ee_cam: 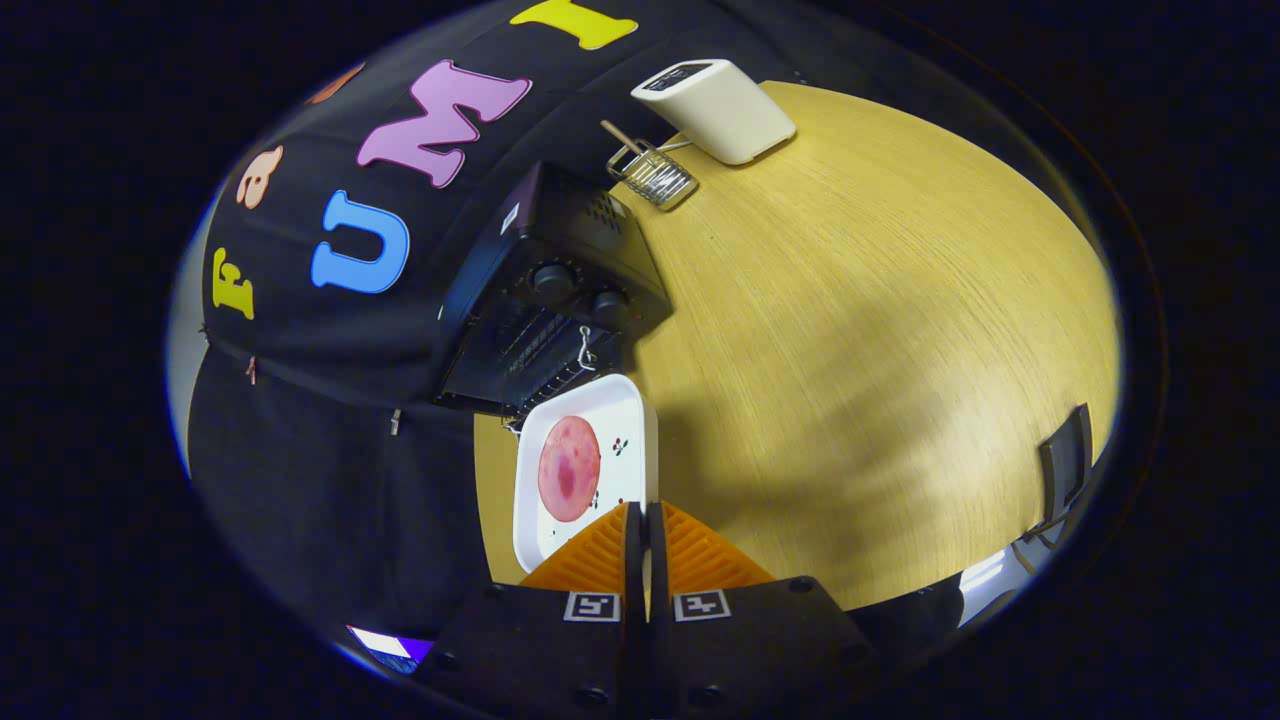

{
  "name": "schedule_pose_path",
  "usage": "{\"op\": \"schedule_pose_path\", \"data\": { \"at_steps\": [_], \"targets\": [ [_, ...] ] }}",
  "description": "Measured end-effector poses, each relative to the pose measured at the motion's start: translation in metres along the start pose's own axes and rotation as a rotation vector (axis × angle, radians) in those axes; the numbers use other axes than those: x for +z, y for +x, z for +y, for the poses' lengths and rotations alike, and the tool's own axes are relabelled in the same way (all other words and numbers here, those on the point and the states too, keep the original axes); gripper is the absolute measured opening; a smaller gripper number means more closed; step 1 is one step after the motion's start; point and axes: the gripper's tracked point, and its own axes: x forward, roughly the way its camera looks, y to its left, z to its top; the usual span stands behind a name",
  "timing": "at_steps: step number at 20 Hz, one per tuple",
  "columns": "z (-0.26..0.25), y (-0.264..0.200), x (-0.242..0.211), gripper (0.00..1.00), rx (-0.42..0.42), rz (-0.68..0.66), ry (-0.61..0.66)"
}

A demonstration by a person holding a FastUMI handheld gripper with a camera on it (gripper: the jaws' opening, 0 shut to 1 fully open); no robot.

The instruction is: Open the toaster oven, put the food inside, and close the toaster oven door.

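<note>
Gripper view: the gripper (645,515) is clamped on the near rim of a white plate (628,405), both orange fingers (600,555) pressed to it. A pink food slice (569,468) is carried on the plate, just ahead of the fingers. The black toaster oven (555,290) is seen just beyond the plate on the wooden table (870,340), its door appearing lowered.

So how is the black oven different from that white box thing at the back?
The toaster oven is black with two round knobs; the white box is plain and smooth. The toaster oven sits just beyond the plate held in the gripper jaws; the white box is far off. Both rest on the table.
</note>
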Motion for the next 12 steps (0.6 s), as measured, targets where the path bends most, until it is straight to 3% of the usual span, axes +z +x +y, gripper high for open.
{"op": "schedule_pose_path", "data": {
  "at_steps": [4, 12],
  "targets": [
    [0.036, 0.024, -0.002, 0.05, 0.027, -0.003, -0.018],
    [0.069, 0.087, 0.000, 0.05, -0.003, -0.055, 0.036]
  ]
}}
